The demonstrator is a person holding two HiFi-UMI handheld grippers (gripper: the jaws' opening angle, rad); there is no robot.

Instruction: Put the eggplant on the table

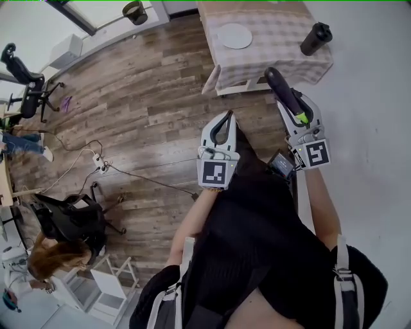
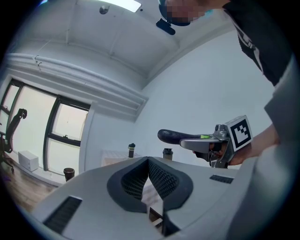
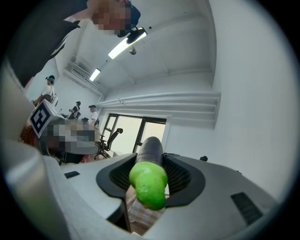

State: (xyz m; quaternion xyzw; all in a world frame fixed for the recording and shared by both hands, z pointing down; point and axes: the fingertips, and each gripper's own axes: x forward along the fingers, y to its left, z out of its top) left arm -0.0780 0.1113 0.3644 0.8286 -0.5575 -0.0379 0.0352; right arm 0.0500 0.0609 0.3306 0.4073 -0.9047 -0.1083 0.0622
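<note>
A dark purple eggplant with a green stem end is held level in my right gripper, whose jaws are shut on its sides. Its dark body sticks out past the fingertips toward the table, which is covered in a checked cloth just ahead. My left gripper hangs beside it to the left over the wooden floor, jaws shut and empty. The left gripper view shows the eggplant from the side, in the right gripper.
On the table are a white plate and a black cup. Office chairs and a person are on the left, with cables across the floor. A dark bin stands by the far wall.
</note>
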